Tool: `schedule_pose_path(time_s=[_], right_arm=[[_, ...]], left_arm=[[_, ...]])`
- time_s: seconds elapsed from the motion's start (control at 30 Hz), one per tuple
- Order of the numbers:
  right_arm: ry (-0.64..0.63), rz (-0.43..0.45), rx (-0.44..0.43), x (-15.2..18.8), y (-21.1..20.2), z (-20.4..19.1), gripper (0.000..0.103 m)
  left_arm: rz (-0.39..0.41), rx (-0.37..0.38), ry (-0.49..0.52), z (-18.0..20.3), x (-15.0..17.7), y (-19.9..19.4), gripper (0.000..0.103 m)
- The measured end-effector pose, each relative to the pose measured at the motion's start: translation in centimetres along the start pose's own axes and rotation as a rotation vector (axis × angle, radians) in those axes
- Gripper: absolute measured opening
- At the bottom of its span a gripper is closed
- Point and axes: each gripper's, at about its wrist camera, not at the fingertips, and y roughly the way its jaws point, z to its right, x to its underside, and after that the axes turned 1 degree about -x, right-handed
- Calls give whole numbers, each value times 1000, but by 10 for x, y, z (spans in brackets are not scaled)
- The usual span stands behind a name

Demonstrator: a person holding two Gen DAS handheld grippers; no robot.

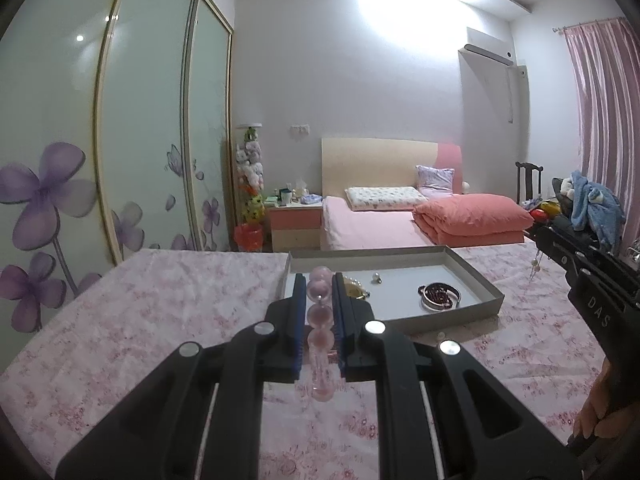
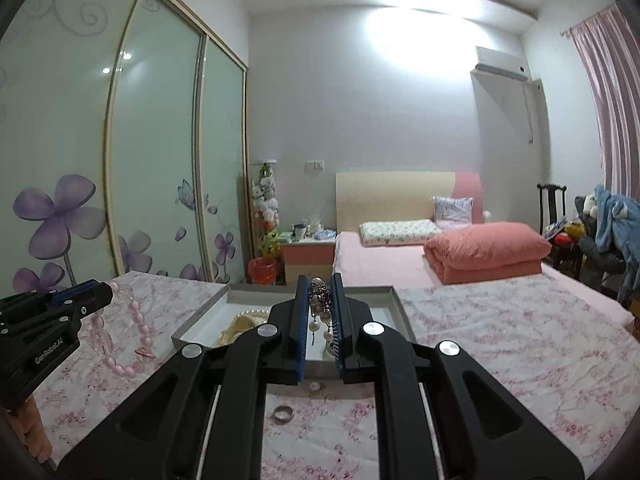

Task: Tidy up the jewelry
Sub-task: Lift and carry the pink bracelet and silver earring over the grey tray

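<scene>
My left gripper (image 1: 319, 280) is shut on a pink bead bracelet (image 1: 320, 316), held above the floral cloth just before the grey tray (image 1: 472, 276). In the right wrist view the left gripper (image 2: 106, 292) shows at left with the pink bracelet (image 2: 128, 332) hanging from it. My right gripper (image 2: 320, 286) is shut on a pearl drop earring (image 2: 320, 312) over the tray (image 2: 200, 316). The tray holds a dark bead bracelet with a bangle (image 1: 438, 296), a small pearl stud (image 1: 376, 278), a gold piece (image 1: 354, 290) and a pearl strand (image 2: 252, 313).
A silver ring (image 2: 283, 413) and a small ring (image 2: 316, 386) lie on the floral cloth (image 2: 500, 340) near the tray's front edge. A bed (image 1: 380, 224), nightstand (image 1: 296, 224) and sliding wardrobe doors (image 1: 140, 120) are behind.
</scene>
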Motion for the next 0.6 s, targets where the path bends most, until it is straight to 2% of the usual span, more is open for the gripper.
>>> schedule_pose_path(time_s=[0.3,0.6], right_arm=[[-70,58,54,-1,-1,-5,12],[-83,70,71,1,1,-7,12]], left_arm=[[3,-40,16,7,0,6,13],[9,-66,30,10,0,10,13]])
